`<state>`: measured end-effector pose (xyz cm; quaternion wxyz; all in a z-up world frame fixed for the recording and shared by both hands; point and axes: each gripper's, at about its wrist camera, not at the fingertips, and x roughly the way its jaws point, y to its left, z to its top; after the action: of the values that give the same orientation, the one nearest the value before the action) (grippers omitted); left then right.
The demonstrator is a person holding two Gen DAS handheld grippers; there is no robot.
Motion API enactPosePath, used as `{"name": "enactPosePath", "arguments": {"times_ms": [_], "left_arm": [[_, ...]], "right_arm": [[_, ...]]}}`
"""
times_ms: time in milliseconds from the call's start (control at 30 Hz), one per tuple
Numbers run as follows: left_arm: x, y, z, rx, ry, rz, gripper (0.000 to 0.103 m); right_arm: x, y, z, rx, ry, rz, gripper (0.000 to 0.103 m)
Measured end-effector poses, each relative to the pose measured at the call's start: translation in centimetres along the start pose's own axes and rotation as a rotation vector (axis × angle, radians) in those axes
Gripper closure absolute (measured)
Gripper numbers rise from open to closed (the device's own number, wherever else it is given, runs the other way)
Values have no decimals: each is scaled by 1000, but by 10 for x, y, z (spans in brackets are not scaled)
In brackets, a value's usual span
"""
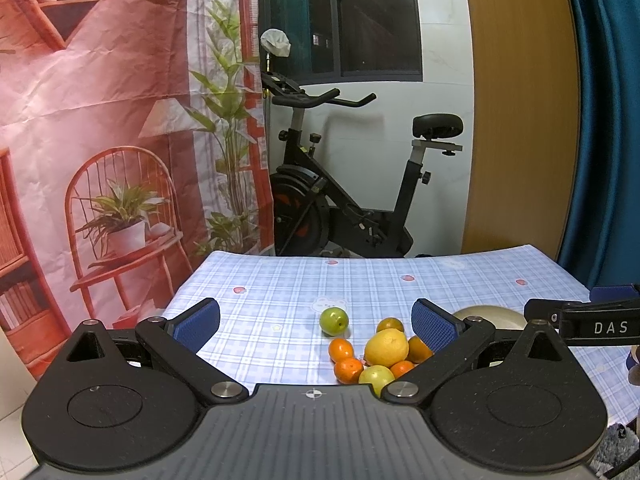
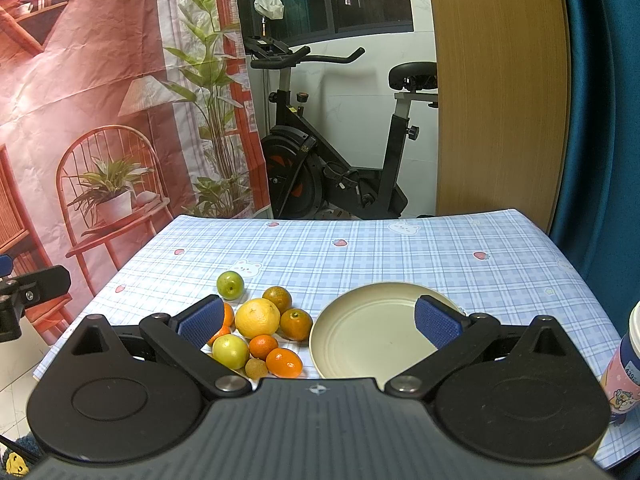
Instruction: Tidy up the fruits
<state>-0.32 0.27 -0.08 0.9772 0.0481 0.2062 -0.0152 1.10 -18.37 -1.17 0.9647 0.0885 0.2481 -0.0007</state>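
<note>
- Here, the left gripper (image 1: pixel 316 326) hangs above the near edge of the checked tablecloth (image 1: pixel 280 288); jaws spread wide, blue pads (image 1: pixel 198 326) gripping nothing.
- Right gripper (image 2: pixel 320 322) likewise released, its fingers parted over the table — the right pad sits in front of the cream plate (image 2: pixel 372 332), the left pad in front of the fruit cluster.
- Fruit, right wrist view: a large yellow citrus (image 2: pixel 257 318) at the middle of the heap, touching its neighbours.
- Around it — a dull orange-green mandarin (image 2: pixel 277 297) behind, an orange mandarin (image 2: pixel 296 324) to the right, a small one (image 2: pixel 263 347) in front, and a bright one (image 2: pixel 283 363) nearest the camera.
- A yellow-green apple-like fruit (image 2: pixel 230 351) lies front-left of the citrus; a small tan fruit (image 2: pixel 256 368) just beside it, partly hidden by the gripper body.
- One more orange fruit (image 2: pixel 227 316) is half hidden behind the left pad.
- A green fruit (image 2: pixel 230 284) sits apart from the heap, further back and to the left.
- The plate lies just right of the heap, bare, with no fruit on it.
- Left wrist view shows the same heap low and right of centre, the lone green fruit behind it to the left, and the plate mostly hidden behind the right finger.
- A printed cup (image 2: pixel 624 364) stands at the table's right edge.
- Beyond the table: an exercise bike (image 2: pixel 332 152) and a printed backdrop (image 2: pixel 100 120).
</note>
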Motion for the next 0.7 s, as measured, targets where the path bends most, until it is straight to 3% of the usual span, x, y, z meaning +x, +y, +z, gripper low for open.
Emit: {"name": "enactPosePath", "arguments": {"times_ms": [700], "left_arm": [[1, 1, 1, -6, 8, 0, 0]], "right_arm": [[0, 0, -1, 0, 0, 0, 0]]}}
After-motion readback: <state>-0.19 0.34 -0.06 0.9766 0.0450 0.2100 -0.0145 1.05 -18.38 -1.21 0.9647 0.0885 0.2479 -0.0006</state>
